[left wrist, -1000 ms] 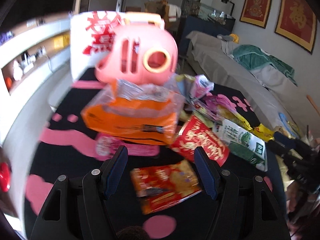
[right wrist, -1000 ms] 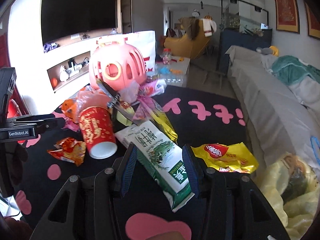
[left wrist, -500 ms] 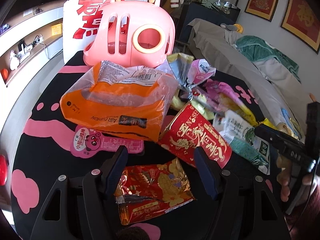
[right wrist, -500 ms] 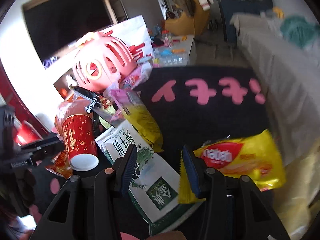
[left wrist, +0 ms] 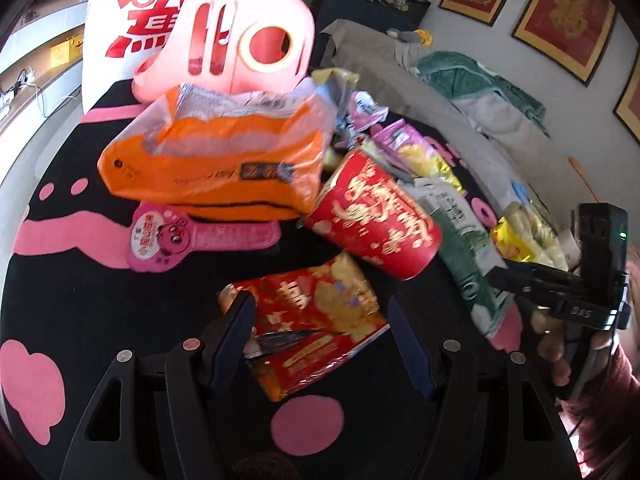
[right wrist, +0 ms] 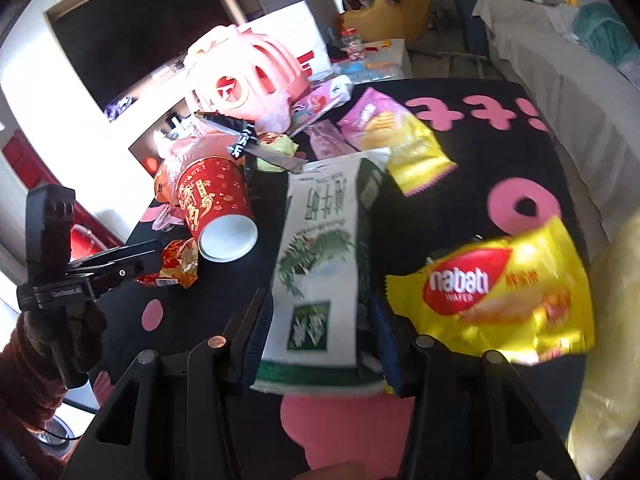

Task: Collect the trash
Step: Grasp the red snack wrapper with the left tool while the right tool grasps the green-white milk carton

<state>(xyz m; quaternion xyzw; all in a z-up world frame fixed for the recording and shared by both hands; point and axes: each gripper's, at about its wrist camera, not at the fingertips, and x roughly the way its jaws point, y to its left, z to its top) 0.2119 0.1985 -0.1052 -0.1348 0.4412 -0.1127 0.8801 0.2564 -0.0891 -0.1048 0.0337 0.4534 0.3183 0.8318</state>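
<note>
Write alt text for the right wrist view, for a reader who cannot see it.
The right gripper, jaws opening, straddles the near end of a white-and-green snack bag on a black table with pink shapes. A yellow wafer packet lies to its right, a tipped red paper cup to its left, and a pink basket stands behind the litter.

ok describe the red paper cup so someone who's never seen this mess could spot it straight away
Start at the pink plastic basket at the back of the black table. In front of it lies an orange plastic bag, and the red paper cup lies tipped on its side against that bag, beside the green-and-white packet. It is the only round, rigid piece among flat wrappers, red with gold lettering and a white inside.
</note>
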